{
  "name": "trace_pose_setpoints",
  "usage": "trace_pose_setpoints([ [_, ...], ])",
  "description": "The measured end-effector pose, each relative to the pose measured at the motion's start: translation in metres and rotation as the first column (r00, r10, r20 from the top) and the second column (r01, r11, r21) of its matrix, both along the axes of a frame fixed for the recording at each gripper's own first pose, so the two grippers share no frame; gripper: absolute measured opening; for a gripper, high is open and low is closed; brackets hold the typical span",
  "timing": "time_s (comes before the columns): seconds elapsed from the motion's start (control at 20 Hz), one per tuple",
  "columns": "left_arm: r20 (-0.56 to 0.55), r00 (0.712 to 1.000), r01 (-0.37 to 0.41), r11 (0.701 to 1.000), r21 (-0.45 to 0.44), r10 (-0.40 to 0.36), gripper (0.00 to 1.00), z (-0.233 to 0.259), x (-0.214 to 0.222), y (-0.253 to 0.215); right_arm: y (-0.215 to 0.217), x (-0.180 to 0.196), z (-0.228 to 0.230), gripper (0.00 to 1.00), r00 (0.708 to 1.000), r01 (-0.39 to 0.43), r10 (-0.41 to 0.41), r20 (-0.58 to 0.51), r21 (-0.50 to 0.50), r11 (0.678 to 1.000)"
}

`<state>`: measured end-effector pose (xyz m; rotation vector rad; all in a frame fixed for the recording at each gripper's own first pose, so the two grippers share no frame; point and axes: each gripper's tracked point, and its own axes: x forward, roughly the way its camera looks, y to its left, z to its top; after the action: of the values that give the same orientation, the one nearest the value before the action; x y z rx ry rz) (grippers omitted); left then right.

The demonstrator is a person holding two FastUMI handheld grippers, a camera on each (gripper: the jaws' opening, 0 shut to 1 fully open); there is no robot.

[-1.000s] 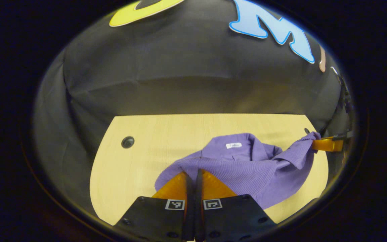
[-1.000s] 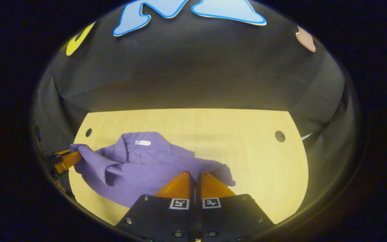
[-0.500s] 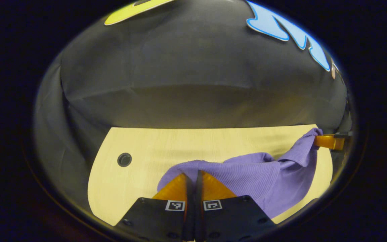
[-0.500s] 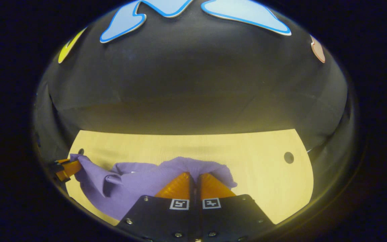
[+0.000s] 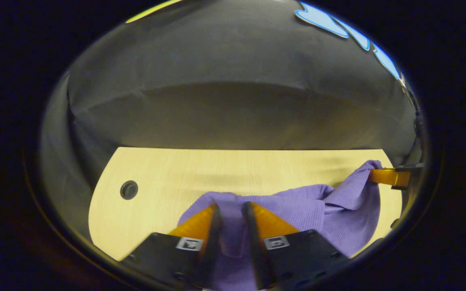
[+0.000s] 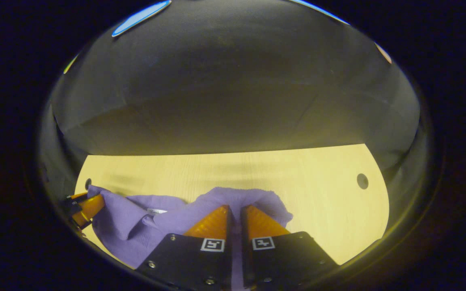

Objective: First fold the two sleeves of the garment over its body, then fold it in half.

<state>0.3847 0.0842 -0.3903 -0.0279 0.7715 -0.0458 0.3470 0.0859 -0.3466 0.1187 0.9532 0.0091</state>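
Note:
A purple knit garment (image 5: 301, 210) lies bunched on the pale wooden table (image 5: 168, 169), its white neck label (image 6: 157, 211) just showing. In the left gripper view my left gripper (image 5: 231, 205) stands open, with a fold of the cloth lying loose between its spread fingers. Far right in that view, the right gripper (image 5: 382, 176) pinches a raised corner of the garment. In the right gripper view my right gripper (image 6: 236, 207) has its fingers close together on the cloth's edge (image 6: 233, 196). The left gripper (image 6: 91, 204) sits at the far left against the garment (image 6: 128, 220).
The table (image 6: 297, 178) has a round cable hole (image 5: 129, 190) on the left side and another hole (image 6: 362, 181) on the right side. Black cloth walls close in behind the far table edge.
Both grippers have moved forward and down over the garment, laying the lifted edge over the collar end. The left gripper's fingers have spread apart; the right's gap has widened slightly.

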Motion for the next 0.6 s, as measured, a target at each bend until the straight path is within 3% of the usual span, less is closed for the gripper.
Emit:
trace_pose_setpoints([
  [0.05,0.003,1.0,-0.002,1.0,-0.002,0.002,0.54,0.003,-0.002,0.0,0.003,0.0,0.0,0.14,1.0,0.002,-0.002,0.004,0.001,1.0],
  [0.1,0.005,1.0,-0.006,1.0,-0.002,0.006,0.69,0.006,-0.003,0.001,0.007,-0.003,0.006,0.24,1.0,0.0,-0.001,0.006,0.013,1.0],
  [0.2,0.01,1.0,-0.007,1.0,-0.016,0.007,0.84,0.015,-0.007,-0.003,0.006,-0.009,0.005,0.54,1.0,-0.011,0.011,-0.003,0.022,1.0],
  [0.25,0.011,1.0,-0.009,1.0,-0.02,0.009,0.86,0.019,-0.01,-0.003,0.005,-0.012,0.006,0.69,1.0,-0.017,0.017,-0.003,0.024,1.0],
  [0.6,0.053,0.999,0.015,0.999,-0.051,-0.012,0.85,0.073,-0.048,-0.012,0.002,-0.055,0.064,0.7,0.994,-0.068,0.068,0.084,0.003,0.998],
])
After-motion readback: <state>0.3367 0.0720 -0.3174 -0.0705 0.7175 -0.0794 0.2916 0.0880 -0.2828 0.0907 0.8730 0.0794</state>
